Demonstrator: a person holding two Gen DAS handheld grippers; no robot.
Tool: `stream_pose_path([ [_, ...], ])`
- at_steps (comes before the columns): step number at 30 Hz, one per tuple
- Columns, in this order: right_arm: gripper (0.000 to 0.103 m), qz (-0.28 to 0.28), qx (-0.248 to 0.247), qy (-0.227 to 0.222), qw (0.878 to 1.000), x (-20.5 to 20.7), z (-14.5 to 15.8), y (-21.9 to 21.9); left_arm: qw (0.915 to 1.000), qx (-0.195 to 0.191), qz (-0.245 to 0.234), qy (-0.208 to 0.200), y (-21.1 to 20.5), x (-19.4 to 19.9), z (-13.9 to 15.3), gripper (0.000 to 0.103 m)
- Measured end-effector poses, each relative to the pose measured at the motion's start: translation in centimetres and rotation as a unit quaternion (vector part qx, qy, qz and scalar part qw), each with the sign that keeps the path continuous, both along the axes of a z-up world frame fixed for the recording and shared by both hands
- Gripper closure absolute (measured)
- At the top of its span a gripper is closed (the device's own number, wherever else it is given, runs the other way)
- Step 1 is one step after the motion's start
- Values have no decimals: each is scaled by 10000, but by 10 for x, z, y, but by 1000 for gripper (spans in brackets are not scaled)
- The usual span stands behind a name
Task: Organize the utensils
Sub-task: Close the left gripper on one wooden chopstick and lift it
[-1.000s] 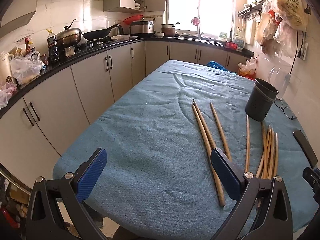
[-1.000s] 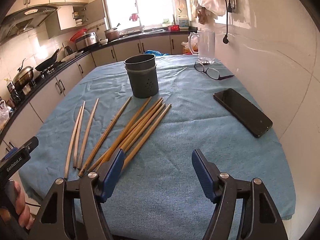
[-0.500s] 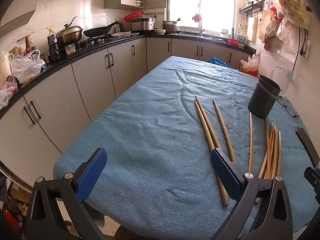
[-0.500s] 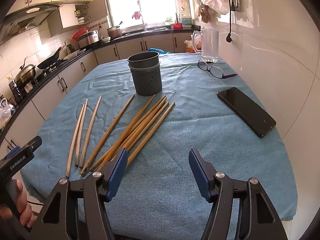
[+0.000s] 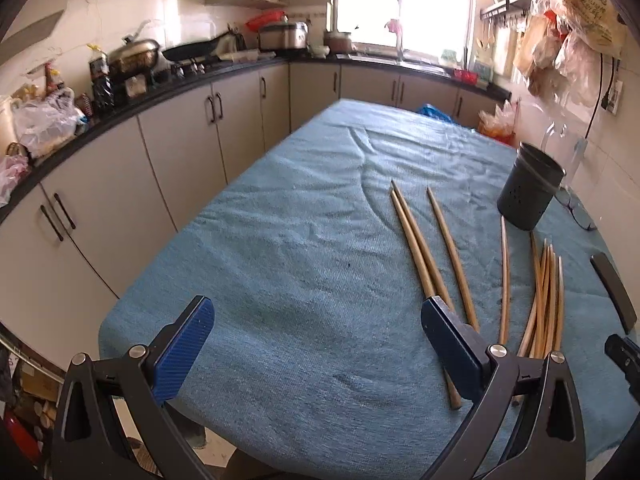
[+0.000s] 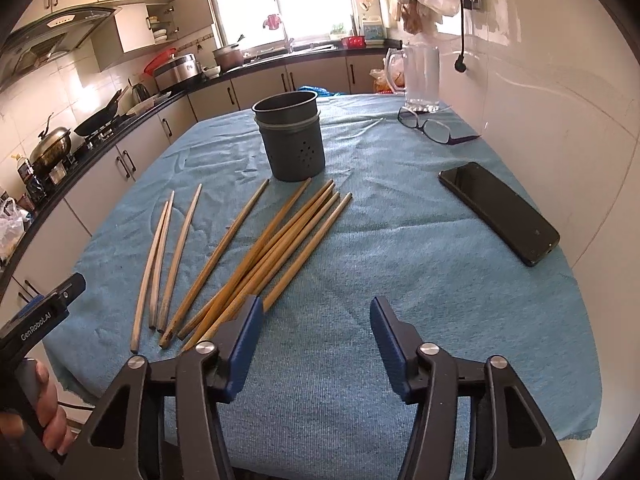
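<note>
Several wooden chopsticks [image 6: 276,240] lie fanned out on the blue table cloth [image 6: 400,248], with a dark grey perforated utensil holder [image 6: 292,142] upright just beyond their far tips. My right gripper [image 6: 316,320] hovers near the table's front edge, its jaws closing with only cloth between them; its left finger sits over the near ends of the chopstick bundle. In the left wrist view the chopsticks [image 5: 448,256] lie right of centre and the holder [image 5: 528,190] stands at the far right. My left gripper [image 5: 316,320] is open and holds nothing.
A black phone [image 6: 500,212] lies at the right, near the white wall. Glasses [image 6: 430,126] and a clear jug [image 6: 422,78] stand behind it. Kitchen counters with pots [image 5: 132,56] run along the left. A hand [image 6: 44,412] holds the left gripper's grip.
My right gripper's jaws have narrowed, and its view has tilted slightly so the table sits lower in frame. The left wrist view has shifted a little the same way. The chopsticks have not moved.
</note>
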State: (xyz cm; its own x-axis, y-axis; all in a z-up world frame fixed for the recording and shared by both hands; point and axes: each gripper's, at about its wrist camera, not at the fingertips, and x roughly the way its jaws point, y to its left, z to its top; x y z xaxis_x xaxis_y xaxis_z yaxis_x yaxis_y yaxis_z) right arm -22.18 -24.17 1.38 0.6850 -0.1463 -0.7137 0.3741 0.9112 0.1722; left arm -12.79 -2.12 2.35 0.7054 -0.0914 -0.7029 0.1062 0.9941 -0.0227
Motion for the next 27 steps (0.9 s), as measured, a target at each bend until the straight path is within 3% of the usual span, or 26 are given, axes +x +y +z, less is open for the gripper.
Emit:
stream_pose_path([
  [4, 55, 15, 352, 119, 9993, 6, -3, -12, 9978, -171, -235, 590, 8, 23, -6, 0],
  [7, 64, 37, 583, 231, 9980, 15, -5, -20, 9963, -266, -347, 742, 9, 37, -4, 2],
  [9, 69, 94, 720, 290, 9969, 23, -5, -26, 9944, -348, -443, 899, 7, 46, -5, 11],
  [10, 69, 92, 782, 313, 9964, 25, -5, -29, 9929, -374, -502, 1013, 5, 51, -4, 21],
  [15, 70, -34, 1046, 347, 9939, 34, -1, -48, 9845, -551, -777, 1470, -11, 75, -5, 35],
  [17, 70, -96, 1073, 335, 9936, 36, 4, -53, 9794, -650, -902, 1682, -19, 88, -8, 49],
  [22, 70, -195, 1200, 360, 9919, 44, 8, -66, 9674, -753, -921, 2236, -42, 123, -21, 64],
  [24, 70, -255, 1222, 393, 9914, 46, 8, -71, 9634, -753, -986, 2375, -50, 132, -25, 66],
  [27, 70, -300, 1250, 421, 9908, 48, 7, -76, 9637, -646, -959, 2406, -60, 141, -27, 69],
])
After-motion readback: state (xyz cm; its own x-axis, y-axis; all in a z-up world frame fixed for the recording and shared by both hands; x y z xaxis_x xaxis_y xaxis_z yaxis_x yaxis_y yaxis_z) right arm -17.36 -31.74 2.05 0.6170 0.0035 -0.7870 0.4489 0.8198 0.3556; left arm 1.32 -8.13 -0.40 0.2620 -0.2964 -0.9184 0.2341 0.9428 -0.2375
